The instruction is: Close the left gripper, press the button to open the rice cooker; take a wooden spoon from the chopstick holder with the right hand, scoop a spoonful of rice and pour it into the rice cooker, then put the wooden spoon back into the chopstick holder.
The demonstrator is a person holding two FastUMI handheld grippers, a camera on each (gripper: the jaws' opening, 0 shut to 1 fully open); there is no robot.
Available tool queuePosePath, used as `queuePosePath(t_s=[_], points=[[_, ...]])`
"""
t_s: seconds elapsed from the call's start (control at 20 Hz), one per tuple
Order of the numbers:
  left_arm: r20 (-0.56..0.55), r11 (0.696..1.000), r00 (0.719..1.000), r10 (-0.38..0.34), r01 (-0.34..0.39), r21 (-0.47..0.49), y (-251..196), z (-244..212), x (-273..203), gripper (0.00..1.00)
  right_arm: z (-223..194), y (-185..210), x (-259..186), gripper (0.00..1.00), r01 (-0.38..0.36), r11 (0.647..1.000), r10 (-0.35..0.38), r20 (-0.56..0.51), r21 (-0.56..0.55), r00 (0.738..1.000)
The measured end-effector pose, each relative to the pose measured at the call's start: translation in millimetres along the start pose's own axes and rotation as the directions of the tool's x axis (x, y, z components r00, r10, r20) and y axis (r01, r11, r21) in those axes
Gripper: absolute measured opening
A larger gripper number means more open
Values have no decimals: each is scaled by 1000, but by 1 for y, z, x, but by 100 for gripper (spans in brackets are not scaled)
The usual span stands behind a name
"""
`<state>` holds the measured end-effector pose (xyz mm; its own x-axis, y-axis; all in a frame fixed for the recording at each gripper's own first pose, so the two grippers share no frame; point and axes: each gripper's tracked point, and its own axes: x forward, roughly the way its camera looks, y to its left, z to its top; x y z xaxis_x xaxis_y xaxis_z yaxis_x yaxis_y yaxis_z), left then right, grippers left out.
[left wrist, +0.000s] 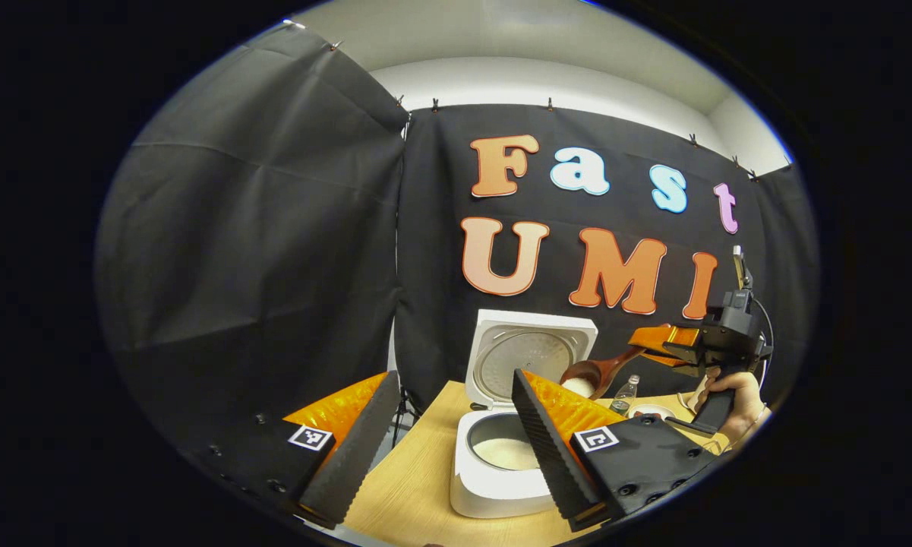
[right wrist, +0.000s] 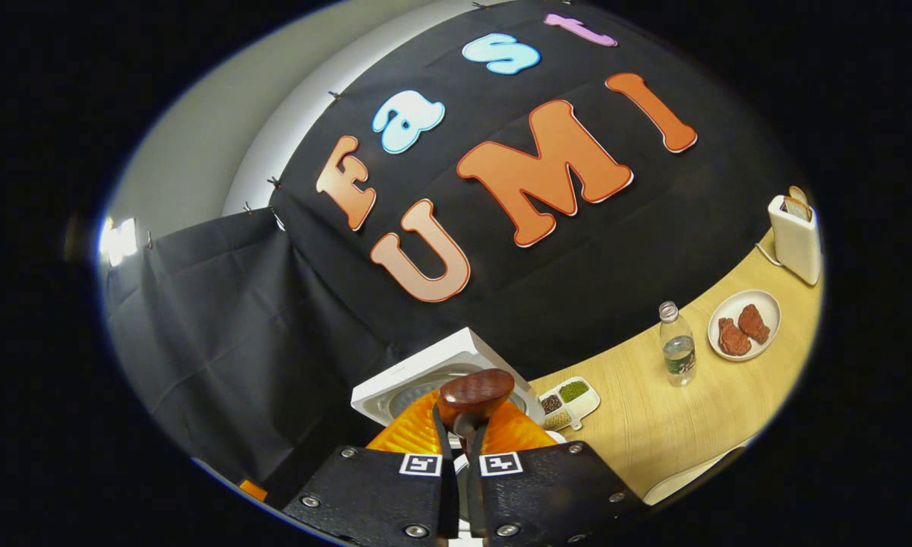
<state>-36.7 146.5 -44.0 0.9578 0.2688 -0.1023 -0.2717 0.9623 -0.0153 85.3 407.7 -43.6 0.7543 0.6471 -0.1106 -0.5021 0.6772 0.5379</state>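
Right hand-held gripper clamps wooden spoon over open rice cooker; left hand-held gripper wide; tip slowly, centred over pot.

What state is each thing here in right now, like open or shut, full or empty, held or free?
Rice cooker: lid up, some rice in the pot.
Wooden spoon: held above the cooker, rice in its bowl.
Right gripper: shut on the wooden spoon's handle.
Left gripper: open, holding nothing.
Water bottle: upright, capped, partly full.
Plate: holds two reddish pieces.
Toaster: bread in its slots.
Divided dish: grains in its compartments.
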Motion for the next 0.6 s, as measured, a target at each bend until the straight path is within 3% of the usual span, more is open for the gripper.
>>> queuePosePath(t_s=[0.35, 0.6], points=[[7, 1000, 1000, 6, -7, 9, 4, 1, 0, 100, 1, 17, -1, 4, -31, 989, 35, 25, -147, 999], [7, 1000, 1000, 15, -16, 6, 9, 2, 1, 100, -2, 34, -3, 4, -58, 951, 72, 33, -302, 997]])
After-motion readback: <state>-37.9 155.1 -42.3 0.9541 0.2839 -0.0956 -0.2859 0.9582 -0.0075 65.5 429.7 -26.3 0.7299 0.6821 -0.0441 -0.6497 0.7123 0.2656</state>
